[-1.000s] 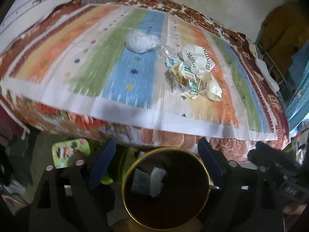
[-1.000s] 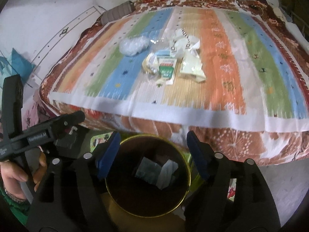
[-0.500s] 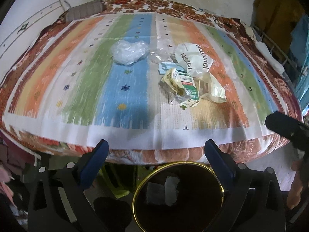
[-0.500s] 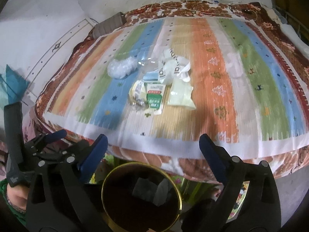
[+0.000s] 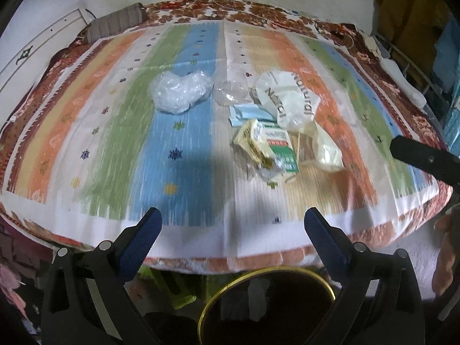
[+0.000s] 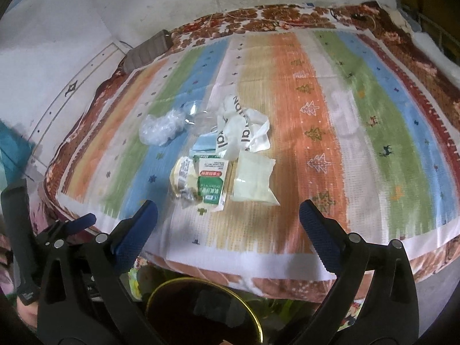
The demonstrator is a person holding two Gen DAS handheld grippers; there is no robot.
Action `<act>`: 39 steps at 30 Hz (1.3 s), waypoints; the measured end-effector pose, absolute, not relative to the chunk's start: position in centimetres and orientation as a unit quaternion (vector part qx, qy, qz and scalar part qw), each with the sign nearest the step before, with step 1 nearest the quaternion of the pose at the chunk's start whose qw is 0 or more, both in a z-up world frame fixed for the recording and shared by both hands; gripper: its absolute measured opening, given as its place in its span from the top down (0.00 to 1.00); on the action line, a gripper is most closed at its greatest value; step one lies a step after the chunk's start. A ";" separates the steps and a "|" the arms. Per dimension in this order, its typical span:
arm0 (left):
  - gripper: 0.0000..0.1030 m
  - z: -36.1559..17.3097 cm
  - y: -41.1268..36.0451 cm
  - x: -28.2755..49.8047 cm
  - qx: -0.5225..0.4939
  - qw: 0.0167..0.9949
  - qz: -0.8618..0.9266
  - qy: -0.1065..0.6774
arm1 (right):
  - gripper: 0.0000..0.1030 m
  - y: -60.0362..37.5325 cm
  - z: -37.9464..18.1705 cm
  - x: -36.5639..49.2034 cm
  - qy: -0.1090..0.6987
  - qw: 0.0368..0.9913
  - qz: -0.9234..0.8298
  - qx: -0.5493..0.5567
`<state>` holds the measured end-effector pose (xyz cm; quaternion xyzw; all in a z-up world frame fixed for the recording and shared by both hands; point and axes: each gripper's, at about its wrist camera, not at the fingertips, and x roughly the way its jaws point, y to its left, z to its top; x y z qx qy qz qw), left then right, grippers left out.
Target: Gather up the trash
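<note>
A heap of trash lies mid-mat on the bed: a crumpled clear plastic bag [image 5: 181, 90] [image 6: 161, 128], a white bag printed "Natural" [image 5: 290, 100] [image 6: 241, 132], a green-and-white carton [image 5: 276, 146] [image 6: 211, 184], a pale yellow pouch [image 5: 325, 149] [image 6: 253, 181] and a blue packet [image 5: 247, 112]. My left gripper [image 5: 231, 214] hangs open over the mat's near edge, nothing between its fingers. My right gripper [image 6: 227, 205] is open and empty too, just short of the carton. Below both stands a dark bin with a gold rim [image 5: 267, 270] [image 6: 201, 280], holding pale scraps.
The striped mat [image 5: 187, 143] covers a bed with a brown floral blanket. A grey cushion [image 5: 118, 24] lies at the far left corner by the wall. A wire rack [image 5: 402, 66] stands to the right. Colourful packaging lies on the floor by the bin [image 6: 135, 276].
Both grippers moved forward from above the bin toward the bed's edge, and their jaws spread wider. The bin has slid low in both views; the trash heap looks closer.
</note>
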<state>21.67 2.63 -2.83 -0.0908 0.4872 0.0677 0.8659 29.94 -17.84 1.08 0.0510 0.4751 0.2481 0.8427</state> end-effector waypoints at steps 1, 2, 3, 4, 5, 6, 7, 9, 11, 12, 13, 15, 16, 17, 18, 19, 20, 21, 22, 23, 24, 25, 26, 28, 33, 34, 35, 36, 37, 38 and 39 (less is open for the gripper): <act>0.06 -2.9 2.9 22.1 -0.098 0.866 0.068 0.485 | 0.09 -17.6 1.0 30.4 0.474 0.844 0.246 0.050; 0.06 -3.1 3.2 22.5 -0.106 0.866 0.071 0.484 | 0.09 -17.4 1.0 30.7 0.473 0.845 0.245 0.050; 0.06 -3.3 3.4 22.9 -0.113 0.864 0.072 0.485 | 0.09 -17.2 0.9 30.9 0.473 0.845 0.244 0.051; 0.06 -3.6 3.7 23.4 -0.122 0.862 0.071 0.487 | 0.09 -17.1 0.7 31.2 0.473 0.845 0.244 0.055; 0.06 -3.8 3.8 23.9 -0.129 0.861 0.068 0.487 | 0.09 -17.0 0.5 31.9 0.474 0.843 0.245 0.062; 0.06 -4.0 3.9 24.4 -0.136 0.860 0.066 0.487 | 0.09 -16.9 0.4 32.3 0.475 0.843 0.245 0.065; 0.06 -4.2 4.0 24.7 -0.139 0.860 0.065 0.487 | 0.09 -16.8 0.2 32.7 0.476 0.842 0.246 0.069; 0.06 -4.6 4.2 25.3 -0.144 0.859 0.063 0.487 | 0.09 -16.5 -0.3 33.8 0.480 0.837 0.250 0.077; 0.06 -5.1 4.3 26.1 -0.148 0.857 0.061 0.491 | 0.10 -16.2 -0.9 34.9 0.483 0.833 0.256 0.084; 0.06 -5.5 4.5 26.4 -0.152 0.853 0.058 0.495 | 0.10 -16.0 -1.4 35.4 0.485 0.831 0.258 0.087; 0.06 -5.9 4.6 26.7 -0.160 0.850 0.055 0.499 | 0.10 -15.9 -1.8 35.9 0.487 0.829 0.259 0.089; 0.07 -6.4 5.1 27.1 -0.180 0.844 0.047 0.503 | 0.10 -15.8 -2.5 36.7 0.494 0.826 0.256 0.093; 0.07 -6.8 5.3 27.4 -0.193 0.841 0.040 0.504 | 0.10 -15.7 -2.7 36.9 0.495 0.825 0.255 0.094; 0.07 -6.9 5.5 27.5 -0.195 0.842 0.037 0.501 | 0.10 -15.5 -3.0 37.3 0.498 0.823 0.255 0.096; 0.07 -7.0 5.5 27.7 -0.191 0.845 0.036 0.497 | 0.11 -15.4 -3.2 37.6 0.499 0.822 0.256 0.096; 0.07 -7.0 5.4 27.9 -0.185 0.848 0.037 0.495 | 0.12 -15.2 -3.4 37.9 0.500 0.822 0.255 0.096; 0.07 -7.1 5.4 28.2 -0.179 0.850 0.038 0.493 | 0.14 -15.1 -3.7 38.4 0.504 0.820 0.254 0.099; 0.07 -7.2 5.4 28.3 -0.178 0.850 0.037 0.494 | 0.15 -15.0 -3.9 38.7 0.506 0.818 0.254 0.101; 0.07 -7.4 5.3 28.6 -0.180 0.848 0.034 0.497 | 0.15 -14.9 -4.2 39.0 0.508 0.817 0.254 0.104; 0.07 -7.6 5.2 28.9 -0.182 0.846 0.030 0.499 | 0.18 -14.7 -4.6 39.5 0.512 0.814 0.255 0.106; 0.07 -7.9 5.1 29.2 -0.182 0.845 0.026 0.503 | 0.22 -14.5 -4.9 39.8 0.515 0.810 0.259 0.109; 0.07 -8.0 5.0 29.4 -0.181 0.844 0.024 0.505 | 0.23 -14.3 -5.1 40.1 0.517 0.808 0.262 0.110; 0.07 -8.2 4.8 29.7 -0.179 0.843 0.021 0.506 | 0.23 -14.1 -5.2 40.4 0.517 0.807 0.264 0.108; 0.07 -8.6 4.4 30.1 -0.172 0.843 0.016 0.509 | 0.25 -13.6 -5.5 40.9 0.519 0.806 0.265 0.101; 0.11 -8.6 4.5 30.3 -0.167 0.856 0.027 0.488 | 0.39 -12.9 -6.7 42.1 0.527 0.802 0.263 0.098; 0.11 -8.5 4.7 30.3 -0.166 0.859 0.032 0.482 | 0.39 -12.7 -7.0 42.2 0.527 0.804 0.259 0.090; 0.11 -8.6 4.8 30.3 -0.168 0.859 0.032 0.482 | 0.41 -12.6 -7.2 42.3 0.528 0.804 0.258 0.089; 0.12 -8.7 4.9 30.5 -0.172 0.858 0.032 0.484 | 0.46 -12.5 -7.5 42.6 0.531 0.803 0.257 0.089; 0.14 -8.9 5.0 30.6 -0.173 0.856 0.033 0.486 | 0.47 -12.5 -7.8 42.8 0.534 0.801 0.257 0.091; 0.17 -9.0 5.0 30.7 -0.173 0.855 0.034 0.488 | 0.51 -12.4 -8.0 43.0 0.536 0.799 0.256 0.092; 0.18 -9.2 5.1 30.9 -0.173 0.854 0.034 0.490 | 0.55 -12.3 -8.2 43.2 0.537 0.798 0.255 0.092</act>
